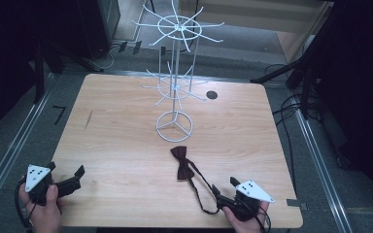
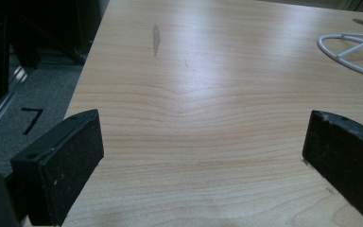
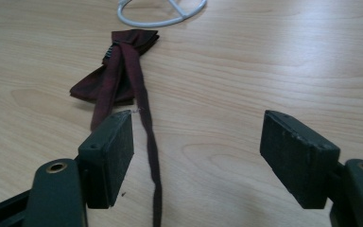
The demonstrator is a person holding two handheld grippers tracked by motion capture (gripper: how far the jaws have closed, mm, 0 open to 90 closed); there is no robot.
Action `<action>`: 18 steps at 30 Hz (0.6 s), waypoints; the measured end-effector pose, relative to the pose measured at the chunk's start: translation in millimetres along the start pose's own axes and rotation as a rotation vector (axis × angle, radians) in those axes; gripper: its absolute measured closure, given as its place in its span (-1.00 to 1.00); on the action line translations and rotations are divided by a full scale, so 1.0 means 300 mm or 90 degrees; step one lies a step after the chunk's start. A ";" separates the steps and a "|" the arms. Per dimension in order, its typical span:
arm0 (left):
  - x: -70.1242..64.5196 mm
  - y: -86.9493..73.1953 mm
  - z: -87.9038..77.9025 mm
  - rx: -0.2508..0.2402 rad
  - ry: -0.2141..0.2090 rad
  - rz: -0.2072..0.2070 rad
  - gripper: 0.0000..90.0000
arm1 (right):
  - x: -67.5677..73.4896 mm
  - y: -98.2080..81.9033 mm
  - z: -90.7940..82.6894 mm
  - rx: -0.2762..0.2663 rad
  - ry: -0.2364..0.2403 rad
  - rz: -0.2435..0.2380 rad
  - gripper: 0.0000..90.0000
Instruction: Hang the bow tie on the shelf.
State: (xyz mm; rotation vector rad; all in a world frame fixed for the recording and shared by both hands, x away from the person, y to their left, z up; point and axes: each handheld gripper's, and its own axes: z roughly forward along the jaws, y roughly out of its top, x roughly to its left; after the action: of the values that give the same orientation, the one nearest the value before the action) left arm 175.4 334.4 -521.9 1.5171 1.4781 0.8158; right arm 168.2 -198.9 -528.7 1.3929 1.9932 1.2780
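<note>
Resting low over the near edge of the wooden tabletop, the left gripper sat in the person's left hand with its jaws spread wide and nothing between them; in the left gripper view only bare wood grain lay between its two black pads. Over the opposite near corner, the right gripper was held in the right hand, jaws likewise wide apart and clamped on nothing.

Between the right gripper's jaws, close to its left pad, ran the thin dark strap of a maroon bow tie. Whether the strap touched that pad could not be told. The strap lay flat on the wood and led forward to the bow tie itself, which sat just ahead of the right gripper and slightly to its left, lying flat and apart from both jaws.

Just beyond the bow tie stood the round wire base of a white wire display rack, upright near the tabletop's middle, with two tiers of radiating hooks above. Farther still, near the far edge, was a small dark round hole in the wood.
</note>
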 end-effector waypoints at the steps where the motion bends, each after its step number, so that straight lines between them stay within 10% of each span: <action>1: -0.001 0.000 0.000 0.000 0.001 0.001 -1.00 | 0.011 -0.001 0.002 0.004 0.007 -0.001 -0.40; 18: -0.001 0.000 0.001 0.001 0.002 0.001 -1.00 | 0.108 -0.017 0.034 0.043 0.036 -0.040 -0.58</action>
State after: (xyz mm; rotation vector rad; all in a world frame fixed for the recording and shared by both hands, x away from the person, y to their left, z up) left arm 175.6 333.9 -521.9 1.5181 1.4807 0.8192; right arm 159.0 -165.9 -532.6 1.3268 2.1181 1.2463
